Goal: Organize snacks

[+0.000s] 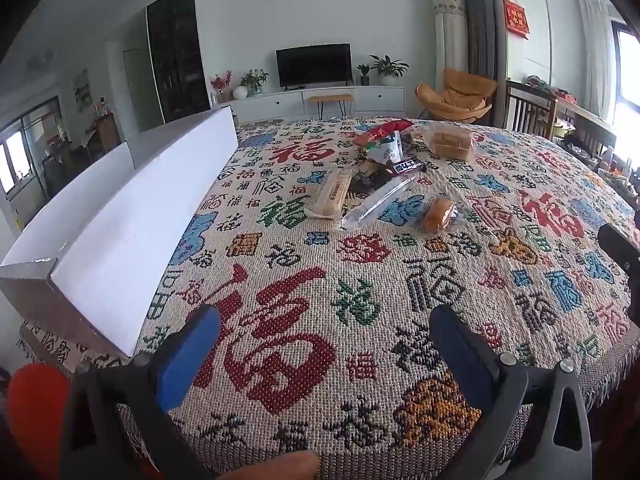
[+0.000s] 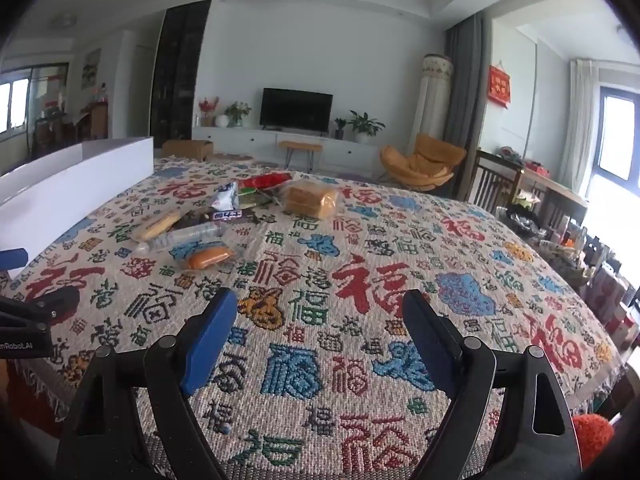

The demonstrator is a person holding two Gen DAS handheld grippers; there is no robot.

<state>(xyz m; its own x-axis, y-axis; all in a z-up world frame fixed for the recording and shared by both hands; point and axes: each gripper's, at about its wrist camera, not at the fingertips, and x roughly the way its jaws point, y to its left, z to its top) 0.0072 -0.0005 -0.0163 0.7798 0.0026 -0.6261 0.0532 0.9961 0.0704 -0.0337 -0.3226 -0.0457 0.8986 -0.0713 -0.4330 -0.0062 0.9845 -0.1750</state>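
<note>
Lying well beyond both spread hand-held grippers (image 1: 324, 344) (image 2: 320, 336), seemingly untouched: snacks (image 1: 384, 176).

Tablecloth (image 1: 360, 280) – woven 福 characters, left gripper (image 2: 24, 344) – "nRobot.AI"

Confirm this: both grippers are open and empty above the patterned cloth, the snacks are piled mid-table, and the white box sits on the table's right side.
One error: the white box sits on the table's left side, as the left wrist view shows. The rest stands.
</note>
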